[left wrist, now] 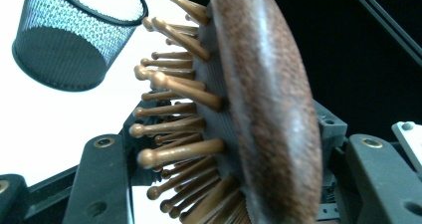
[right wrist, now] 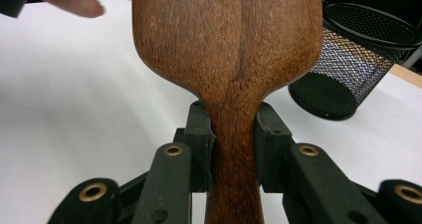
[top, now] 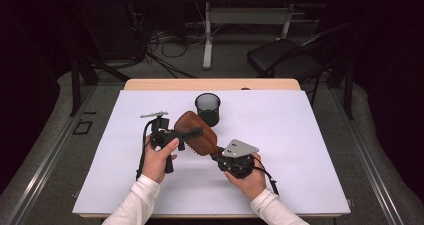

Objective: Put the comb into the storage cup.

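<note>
A brown wooden hairbrush [top: 196, 131] is held above the white table sheet [top: 300, 150], its head toward the far left. My right gripper [top: 216, 155] is shut on its handle; in the right gripper view both pads [right wrist: 201, 134] clamp the narrow neck of the hairbrush [right wrist: 229, 45]. My left gripper [top: 192, 134] reaches across the head from the left. In the left gripper view the hairbrush [left wrist: 268, 109] stands edge-on between the jaws, bristle tips [left wrist: 149, 157] against one side and the wooden back against the other.
A black mesh cup [top: 207, 108] stands upright just behind the brush, also seen as the mesh cup [left wrist: 74, 40] and the mesh cup [right wrist: 353, 59]. Beyond the table's far edge are a black chair [top: 285, 57] and another desk [top: 250, 15].
</note>
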Available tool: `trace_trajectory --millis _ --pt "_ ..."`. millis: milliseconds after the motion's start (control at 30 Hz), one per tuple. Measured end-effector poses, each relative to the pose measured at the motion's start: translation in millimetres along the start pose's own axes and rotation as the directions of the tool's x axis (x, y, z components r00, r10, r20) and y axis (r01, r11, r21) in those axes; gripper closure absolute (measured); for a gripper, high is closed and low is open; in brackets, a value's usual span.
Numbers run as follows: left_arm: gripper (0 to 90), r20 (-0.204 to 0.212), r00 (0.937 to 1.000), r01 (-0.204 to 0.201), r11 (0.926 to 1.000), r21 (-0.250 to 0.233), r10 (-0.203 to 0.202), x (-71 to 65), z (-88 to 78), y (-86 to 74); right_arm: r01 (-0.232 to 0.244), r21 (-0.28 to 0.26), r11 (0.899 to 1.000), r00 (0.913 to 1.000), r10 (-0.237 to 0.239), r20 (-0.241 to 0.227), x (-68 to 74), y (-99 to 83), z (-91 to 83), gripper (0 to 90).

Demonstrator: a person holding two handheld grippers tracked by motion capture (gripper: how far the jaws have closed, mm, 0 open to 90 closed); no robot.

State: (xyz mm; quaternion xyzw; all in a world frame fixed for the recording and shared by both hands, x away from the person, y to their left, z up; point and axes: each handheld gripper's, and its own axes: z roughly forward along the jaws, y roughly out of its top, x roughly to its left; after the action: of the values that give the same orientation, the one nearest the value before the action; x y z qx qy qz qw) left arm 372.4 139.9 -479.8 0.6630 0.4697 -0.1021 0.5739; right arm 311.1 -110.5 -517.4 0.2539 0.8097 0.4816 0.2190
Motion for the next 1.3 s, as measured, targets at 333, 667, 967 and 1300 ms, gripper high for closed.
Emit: trace_trajectory --millis 333,667,967,1300 --pt "43.4 0.002 0.9986 0.053 0.9986 0.000 -0.053 -0.1 -3.6 -0.9 -0.001 -0.004 1.000 0.9999 0.001 -0.016 0.6 -1.8 1.8 72.0" --pt "45.7 0.010 0.9979 0.064 0.9980 0.004 -0.064 -0.5 -2.9 -0.5 -0.006 -0.006 1.000 0.9997 0.006 -0.024 -0.1 -4.2 2.9 72.0" --pt "46.2 -0.001 0.9977 0.067 0.9972 0.032 -0.067 -4.0 -2.5 4.0 -0.015 -0.013 1.000 0.9995 0.015 -0.026 -0.5 -4.6 2.6 71.9" --pt "46.7 -0.016 0.9966 0.082 0.9937 0.076 -0.081 -8.8 0.1 13.5 -0.033 -0.025 0.999 0.9992 0.032 -0.025 -2.5 -4.2 1.2 71.9"
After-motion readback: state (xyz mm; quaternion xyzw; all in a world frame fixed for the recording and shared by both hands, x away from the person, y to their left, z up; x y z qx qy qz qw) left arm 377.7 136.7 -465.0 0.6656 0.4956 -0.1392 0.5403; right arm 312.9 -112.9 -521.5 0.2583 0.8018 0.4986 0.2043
